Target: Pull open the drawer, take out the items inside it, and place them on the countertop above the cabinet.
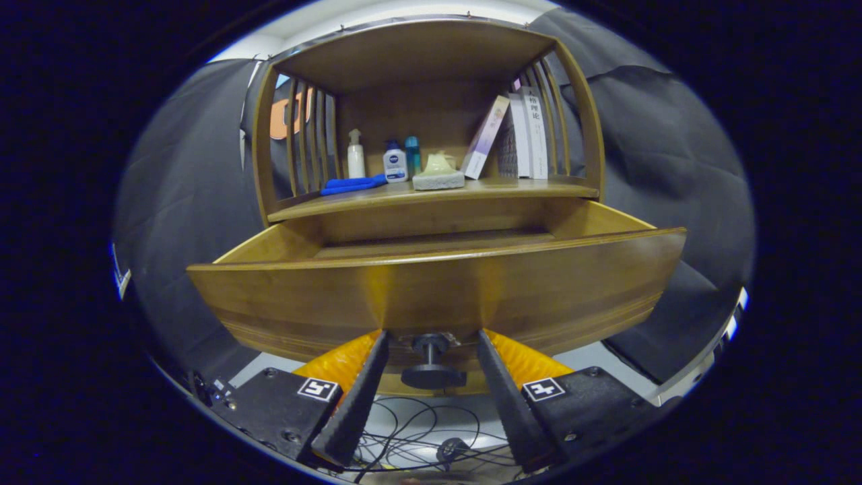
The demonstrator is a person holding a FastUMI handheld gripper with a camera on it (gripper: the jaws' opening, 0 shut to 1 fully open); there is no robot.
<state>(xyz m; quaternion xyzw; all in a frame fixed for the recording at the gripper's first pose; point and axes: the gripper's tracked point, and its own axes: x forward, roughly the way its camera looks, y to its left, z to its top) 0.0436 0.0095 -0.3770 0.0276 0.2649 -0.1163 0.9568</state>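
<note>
Claw [431, 367] fingers stand spread either side of the drawer's dark knob [431, 364] — not pinching it. The wooden drawer [438, 289] is pulled well out beneath the counter [431, 194] (already crowded with bottles and books). Its inside is hidden by the front — reaching in blind could knock the rim.

We are seeing the gripper [431, 343] showing two long wedge-shaped fingers [353, 397] with ridged inner faces. Behind each finger we are seeing a blocky dark housing [273, 407] studded with screws, each housing carrying a small square black-and-white marker [318, 389] near its finger.
</note>
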